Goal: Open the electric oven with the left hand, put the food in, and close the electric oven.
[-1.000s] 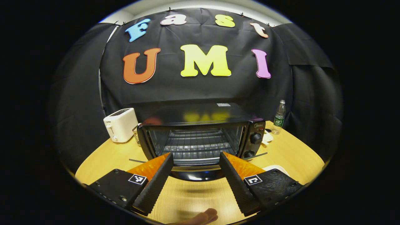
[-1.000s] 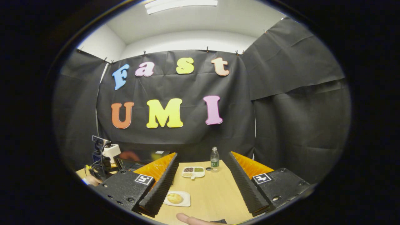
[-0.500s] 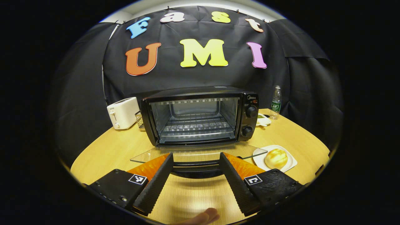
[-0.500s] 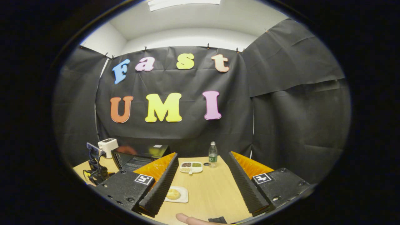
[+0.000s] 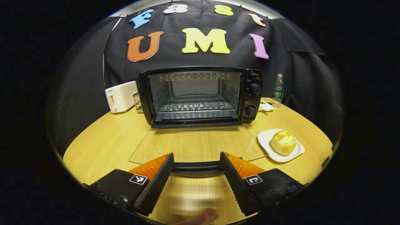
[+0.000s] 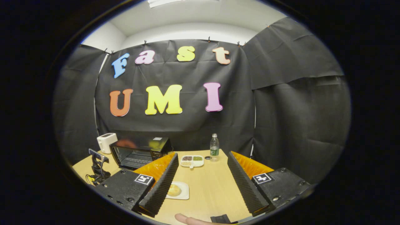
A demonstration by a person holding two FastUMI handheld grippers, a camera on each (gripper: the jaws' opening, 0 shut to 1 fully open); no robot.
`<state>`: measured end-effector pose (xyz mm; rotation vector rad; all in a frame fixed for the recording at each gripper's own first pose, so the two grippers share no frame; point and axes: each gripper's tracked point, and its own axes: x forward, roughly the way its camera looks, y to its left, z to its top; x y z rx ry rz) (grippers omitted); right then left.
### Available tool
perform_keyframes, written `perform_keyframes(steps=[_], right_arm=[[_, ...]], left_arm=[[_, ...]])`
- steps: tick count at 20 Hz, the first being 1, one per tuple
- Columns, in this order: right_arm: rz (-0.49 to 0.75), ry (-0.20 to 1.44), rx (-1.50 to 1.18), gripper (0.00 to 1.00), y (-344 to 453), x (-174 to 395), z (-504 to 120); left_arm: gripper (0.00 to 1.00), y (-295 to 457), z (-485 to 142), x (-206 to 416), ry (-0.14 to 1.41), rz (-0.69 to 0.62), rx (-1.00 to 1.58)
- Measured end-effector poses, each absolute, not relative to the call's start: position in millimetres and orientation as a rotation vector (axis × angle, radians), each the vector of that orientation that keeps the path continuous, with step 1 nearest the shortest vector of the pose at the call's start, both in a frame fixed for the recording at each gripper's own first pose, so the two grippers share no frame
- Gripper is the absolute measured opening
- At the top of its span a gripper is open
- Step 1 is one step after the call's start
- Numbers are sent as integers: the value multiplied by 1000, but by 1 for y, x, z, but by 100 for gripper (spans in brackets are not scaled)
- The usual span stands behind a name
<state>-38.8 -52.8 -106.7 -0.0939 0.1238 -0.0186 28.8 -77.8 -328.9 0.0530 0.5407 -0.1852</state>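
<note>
The black electric oven (image 5: 200,93) stands open at the middle of the table, its wire rack (image 5: 195,106) bare. Its glass door (image 5: 193,145) lies flat toward me. The door's dark handle (image 5: 197,165) runs across the gap of my left gripper (image 5: 196,156), which is open with its fingers set wide apart. A golden bun (image 5: 283,142) rests on a white plate (image 5: 265,140) right of the door. My right gripper (image 6: 202,157) hovers open above the table with nothing between its fingers; the bun (image 6: 174,189) lies beside its left finger, and the oven (image 6: 140,153) stands far left.
A white toaster (image 5: 121,96) stands left of the oven, with a small wire basket beside it. A water bottle (image 5: 277,90) and a divided snack dish (image 6: 192,161) sit at the back right. The wooden table (image 5: 106,143) curves away at its edges.
The oven door has swung from half open down to flat. My left gripper dropped and drew back with the handle. The right gripper view has tilted slightly downward.
</note>
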Motion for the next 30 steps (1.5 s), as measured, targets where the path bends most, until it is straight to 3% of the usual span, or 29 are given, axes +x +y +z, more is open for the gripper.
perform_keyframes(steps=[5,9,10,12,14,16,17,20,21,23,24,25,29,30], right_arm=[[1,159,-101,95,-42,-26,-129],[44,209,-137,95,-25,-8,-165],[56,220,-144,100,-20,-4,-174],[78,236,-167,95,-10,6,-196],[98,248,-196,100,1,15,-220],[123,276,-218,95,14,24,-249],[142,297,-229,100,23,29,-264],[158,353,-234,96,34,41,-303],[153,376,-234,100,36,46,-315],[158,437,-219,96,42,53,-341],[175,468,-204,100,47,54,-354],[184,499,-191,96,50,57,-365],[175,596,-139,100,53,68,-400],[171,618,-124,96,53,70,-406]], left_arm=[[96,-63,-292,21,480,-147,71],[96,-59,-226,8,374,-155,43],[96,-57,-205,5,340,-150,37],[96,-48,-165,-2,285,-138,33],[96,-37,-126,-10,231,-126,26],[95,-25,-91,-19,182,-108,17],[96,-18,-77,-22,163,-93,15],[95,1,-41,-33,122,-68,15],[95,5,-31,-35,106,-65,17],[95,10,-20,-41,89,-65,11],[95,6,-19,-43,88,-92,2],[95,1,-19,-44,86,-115,-4],[94,12,-23,-39,96,-98,17],[94,13,-24,-37,98,-93,19]])
